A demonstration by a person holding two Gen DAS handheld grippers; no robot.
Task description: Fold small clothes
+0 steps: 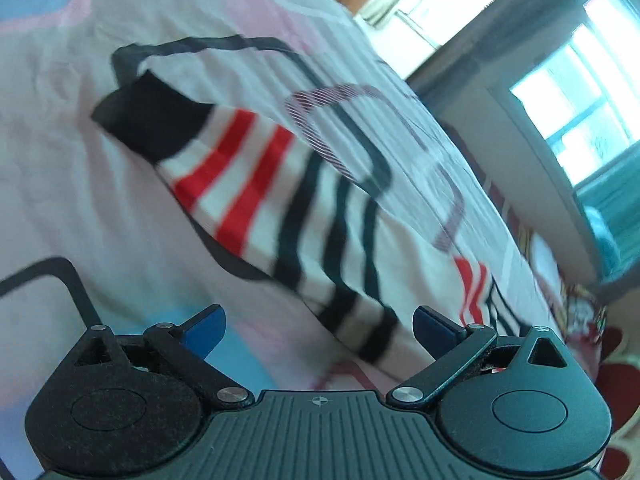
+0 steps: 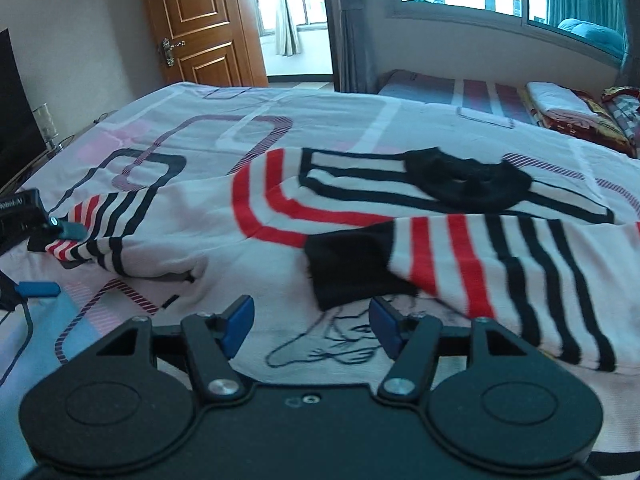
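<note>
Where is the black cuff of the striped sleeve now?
In the right wrist view, the black cuff lies on the bedsheet, just beyond the right gripper, below the black collar.

No legible text, brand, number or label was found in either view; the only lettering is a short pale strip of characters on the black body of the left gripper (image 2: pixel 38 256) at the left edge of the right wrist view, too small and blurred to read; a small crosshair mark (image 1: pixel 321 401) is moulded on the ribbed black housing at the bottom of the left wrist view; the sweater (image 2: pixel 360 216) carries red and black stripes and a dark line drawing, but no words; the bedsheet (image 2: pixel 208 128) shows rounded-rectangle outlines only.
</note>
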